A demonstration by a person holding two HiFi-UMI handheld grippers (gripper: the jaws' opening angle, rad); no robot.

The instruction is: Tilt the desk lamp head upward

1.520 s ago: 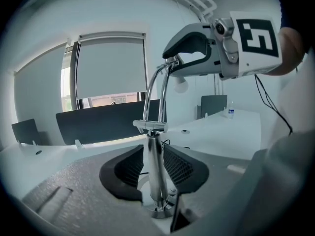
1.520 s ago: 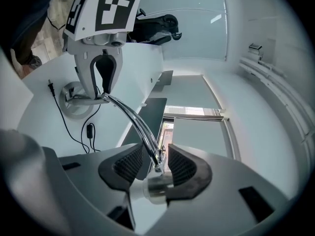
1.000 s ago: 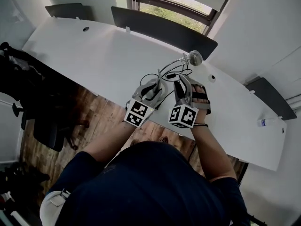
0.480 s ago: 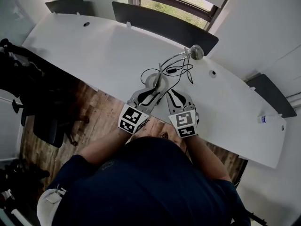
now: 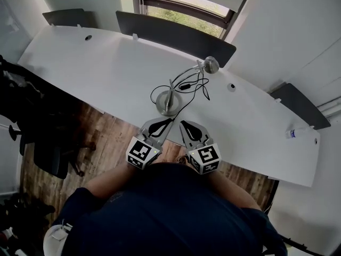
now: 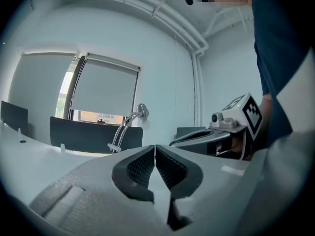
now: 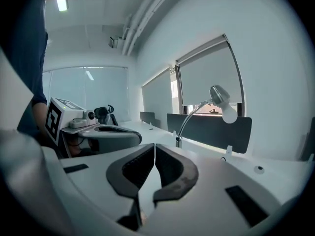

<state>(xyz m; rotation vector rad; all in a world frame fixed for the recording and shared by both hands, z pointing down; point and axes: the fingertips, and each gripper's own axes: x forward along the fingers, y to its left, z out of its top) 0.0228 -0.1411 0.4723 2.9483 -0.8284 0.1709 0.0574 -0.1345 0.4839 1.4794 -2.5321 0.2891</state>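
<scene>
**Both tongs held at the table's near edge, lamp standing beyond them**

A person in a dark blue top [image 5: 160,212] holds two tongs side by side at the near edge of a long white table [image 5: 106,68]. The left tongs [image 5: 168,121] are closing, with their ribbed pads all but meeting and nothing between them. The right tongs [image 5: 182,123] are closed and empty. The tips of both point toward the desk lamp [image 5: 168,101], and neither pair touches it.

The lamp stands upright near the middle of the table, just beyond the tongs. Its thin curved arm rises away from the person toward a dark partition panel [image 5: 176,33] along the far edge. The lamp head [image 5: 211,64] sits at the top of the arm. In the right gripper view, the head's white bulb [image 7: 229,114] faces downward. A black cord [image 5: 200,87] loops loosely on the table beside the lamp. A window [image 5: 181,12] shows behind the partition.
</scene>
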